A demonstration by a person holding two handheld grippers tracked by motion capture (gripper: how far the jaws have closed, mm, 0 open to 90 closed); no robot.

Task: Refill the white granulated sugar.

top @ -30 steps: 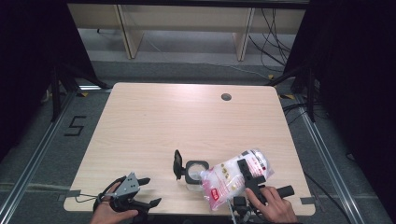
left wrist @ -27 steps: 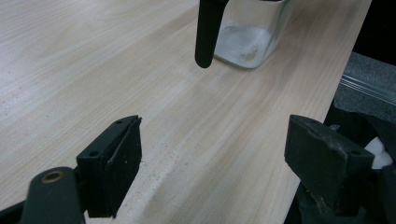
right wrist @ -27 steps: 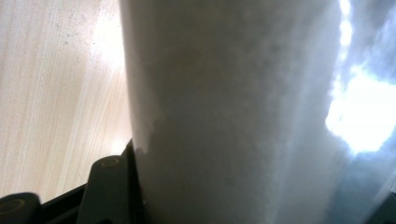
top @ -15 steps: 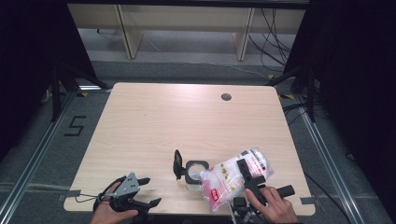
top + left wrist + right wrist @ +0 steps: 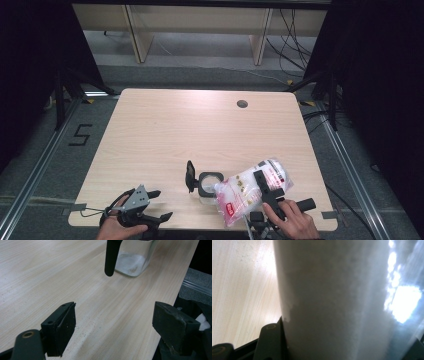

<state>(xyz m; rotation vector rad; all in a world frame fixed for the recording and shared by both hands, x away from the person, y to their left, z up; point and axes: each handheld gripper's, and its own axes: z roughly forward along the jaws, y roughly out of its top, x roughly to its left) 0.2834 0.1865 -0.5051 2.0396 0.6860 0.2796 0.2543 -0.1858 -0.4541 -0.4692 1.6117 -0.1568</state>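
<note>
A clear plastic bag of white grains (image 5: 247,192) with a red label lies tilted at the table's front right, its lower corner next to a square glass jar (image 5: 210,182). My right gripper (image 5: 261,181) is shut on the bag, one black jaw lying across its top. In the right gripper view the bag (image 5: 337,300) presses close to the camera. The jar's black lid (image 5: 190,176) stands flipped up on its left side. White powder lies in the bottom of the jar (image 5: 132,257), behind the lid (image 5: 111,255). My left gripper (image 5: 159,205) (image 5: 113,322) rests open at the front left edge, holding nothing.
The light wooden table (image 5: 200,130) has a round cable hole (image 5: 242,104) at the back right. Its right edge (image 5: 185,277) drops to a dark floor. Wooden shelving legs (image 5: 132,35) stand beyond the far edge. A "5" mark (image 5: 80,135) is on the floor at left.
</note>
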